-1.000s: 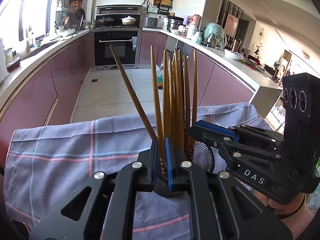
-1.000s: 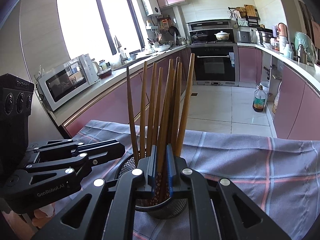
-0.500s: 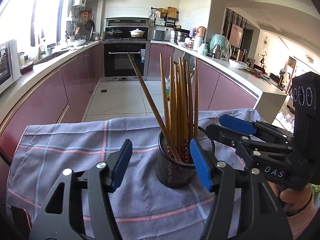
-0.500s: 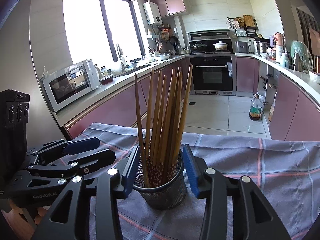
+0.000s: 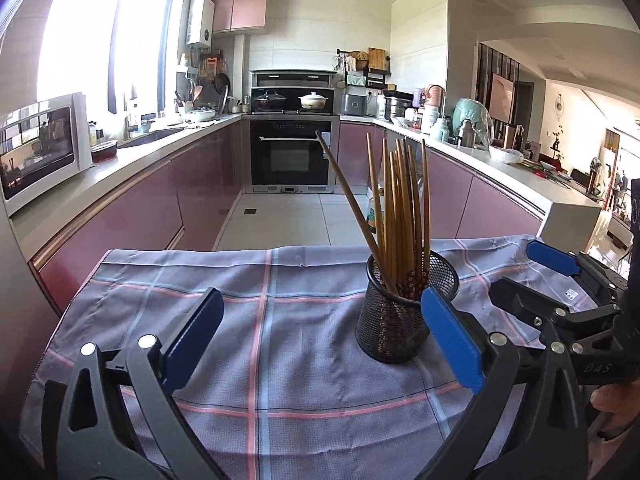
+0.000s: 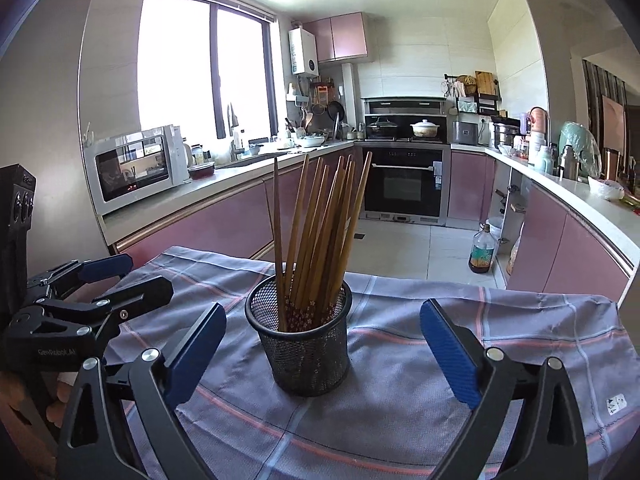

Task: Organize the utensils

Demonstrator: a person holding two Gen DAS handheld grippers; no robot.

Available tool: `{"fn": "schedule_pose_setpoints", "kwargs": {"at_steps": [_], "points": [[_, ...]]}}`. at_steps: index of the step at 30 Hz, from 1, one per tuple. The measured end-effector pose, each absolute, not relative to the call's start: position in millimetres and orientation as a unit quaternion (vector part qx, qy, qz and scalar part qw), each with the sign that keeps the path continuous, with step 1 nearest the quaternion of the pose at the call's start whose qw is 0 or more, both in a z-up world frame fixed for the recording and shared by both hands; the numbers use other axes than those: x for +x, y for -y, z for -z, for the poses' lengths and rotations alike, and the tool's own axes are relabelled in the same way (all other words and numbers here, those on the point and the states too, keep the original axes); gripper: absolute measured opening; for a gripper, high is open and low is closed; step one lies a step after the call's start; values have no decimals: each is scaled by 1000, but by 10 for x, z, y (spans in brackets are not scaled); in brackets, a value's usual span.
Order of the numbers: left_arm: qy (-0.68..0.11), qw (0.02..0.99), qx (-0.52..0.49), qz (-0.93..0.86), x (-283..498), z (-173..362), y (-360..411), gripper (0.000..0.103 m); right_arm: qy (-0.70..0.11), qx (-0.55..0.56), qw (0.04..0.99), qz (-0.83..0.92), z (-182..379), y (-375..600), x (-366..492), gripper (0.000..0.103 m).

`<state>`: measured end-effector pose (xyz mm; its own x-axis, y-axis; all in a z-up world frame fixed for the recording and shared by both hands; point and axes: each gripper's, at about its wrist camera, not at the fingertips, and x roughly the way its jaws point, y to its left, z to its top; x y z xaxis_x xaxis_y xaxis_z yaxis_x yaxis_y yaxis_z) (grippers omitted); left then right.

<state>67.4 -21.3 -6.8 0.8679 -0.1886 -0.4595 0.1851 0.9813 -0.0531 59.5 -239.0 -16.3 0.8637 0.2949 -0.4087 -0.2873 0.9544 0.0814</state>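
Note:
A black mesh cup (image 5: pixel 394 320) (image 6: pixel 304 344) stands upright on a grey-blue checked cloth (image 5: pixel 260 320) (image 6: pixel 400 380). Several wooden chopsticks (image 5: pixel 400 208) (image 6: pixel 320 232) stand in it; one leans far to the left. My left gripper (image 5: pixel 320 336) is open and empty, a little back from the cup, which sits near its right finger. My right gripper (image 6: pixel 322 344) is open and empty, with the cup between and just beyond its fingers. Each gripper shows in the other's view: the right one (image 5: pixel 560 292), the left one (image 6: pixel 100 288).
The cloth covers a table whose far edge drops to a tiled kitchen floor (image 6: pixel 400 240). Pink cabinets line both sides, with a microwave (image 6: pixel 136 166) on the left counter and an oven (image 5: pixel 290 160) at the far end. A bottle (image 6: pixel 482 252) stands on the floor.
Both grippers have let go of the chopsticks, opened wide, and pulled back from the cup. The chopsticks stay standing in the cup.

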Motion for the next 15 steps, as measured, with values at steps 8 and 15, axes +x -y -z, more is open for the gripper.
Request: {"fn": "schedule_pose_setpoints", "kwargs": {"at_steps": [8,15], "points": [[-219,973,-1,72,417,73,154,97,-196,-4,969,-150,247,2280,330,96],[-203,978,-5,56,231,96,109,97,-175,-5,973,-148,268,2231,136,96]]}}
